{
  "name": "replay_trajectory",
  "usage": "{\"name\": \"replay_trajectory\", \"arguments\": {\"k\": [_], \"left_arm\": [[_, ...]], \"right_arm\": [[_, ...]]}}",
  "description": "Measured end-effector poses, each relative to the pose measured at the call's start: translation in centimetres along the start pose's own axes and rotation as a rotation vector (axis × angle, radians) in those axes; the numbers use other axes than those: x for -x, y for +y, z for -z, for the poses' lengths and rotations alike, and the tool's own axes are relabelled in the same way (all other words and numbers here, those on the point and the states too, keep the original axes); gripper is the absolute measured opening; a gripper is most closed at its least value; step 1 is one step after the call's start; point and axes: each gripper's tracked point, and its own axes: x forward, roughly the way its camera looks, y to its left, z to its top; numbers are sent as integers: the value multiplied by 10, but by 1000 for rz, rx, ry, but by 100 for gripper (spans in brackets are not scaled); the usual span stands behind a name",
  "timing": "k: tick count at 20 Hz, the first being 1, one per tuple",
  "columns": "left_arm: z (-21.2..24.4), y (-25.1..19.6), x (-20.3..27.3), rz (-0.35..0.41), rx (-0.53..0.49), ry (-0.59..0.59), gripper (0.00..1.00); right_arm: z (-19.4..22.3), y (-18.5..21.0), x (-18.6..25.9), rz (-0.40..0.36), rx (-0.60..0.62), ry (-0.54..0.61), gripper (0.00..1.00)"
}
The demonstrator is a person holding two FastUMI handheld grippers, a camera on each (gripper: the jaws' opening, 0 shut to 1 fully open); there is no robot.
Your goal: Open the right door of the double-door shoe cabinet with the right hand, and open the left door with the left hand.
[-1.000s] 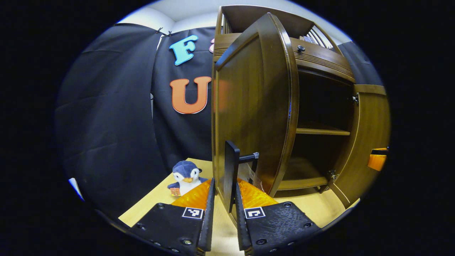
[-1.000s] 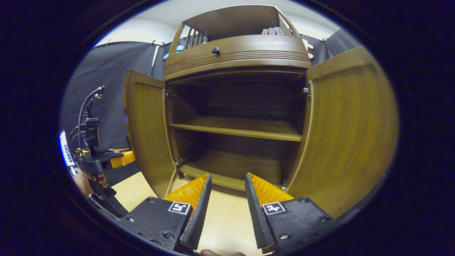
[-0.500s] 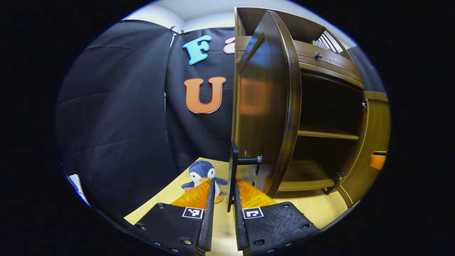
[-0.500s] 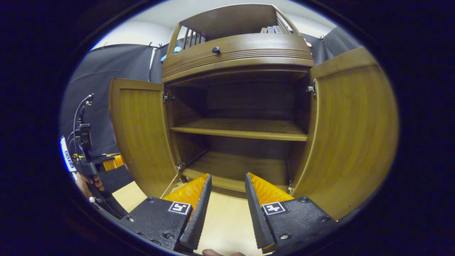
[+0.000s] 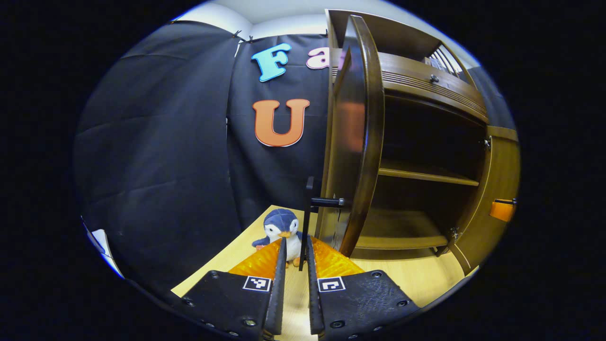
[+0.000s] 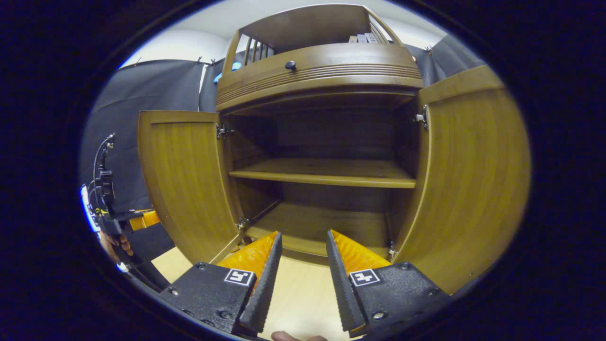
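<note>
Shoe cabinet (image 6: pixel 322 71): dark-brown wood, double doors, standing on a pale wooden tabletop (image 6: pixel 303 293) against the black cloth wall (image 5: pixel 156 142).

Left door (image 6: pixel 184 180): swung wide, nearly edge-on in the left gripper view, its inner face lighter than its glossy outer face. Free edge stands clear of the cabinet body, open tabletop in front of it.

Door handle (image 5: pixel 310 208): black bar on a short post, standing off the left door's outer face.

Right door (image 6: pixel 473 180): swung fully out, hinges showing at its top and bottom inner corners.

Interior: one shelf (image 6: pixel 322 173) across the middle, bottom board below, both bare. Above the opening, a ribbed drawer front with a small dark knob (image 6: pixel 290 65).

Left gripper (image 5: pixel 293 265): fingers nearly together, narrow gap, the handle's lower end just at their tips; whether they press on it cannot be told.

Right gripper (image 6: pixel 300 255): fingers apart, holding nothing, facing the open cabinet from in front.

Penguin plush (image 5: pixel 281 229): on the tabletop beside the left door.
</note>
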Motion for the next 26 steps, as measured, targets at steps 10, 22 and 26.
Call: {"name": "replay_trajectory", "arguments": {"k": [10, 22, 26], "left_arm": [[-18, 49, 24, -120, -7, -7, 22], [-77, -16, 44, -48, -103, -138, 39], [-92, -53, 46, 7, -111, -185, 73]], "right_arm": [[-18, -17, 9, 55, -6, -57, 60], [-73, -41, 42, 183, 37, -202, 63], [-92, -56, 59, 237, 44, -236, 63]]}}
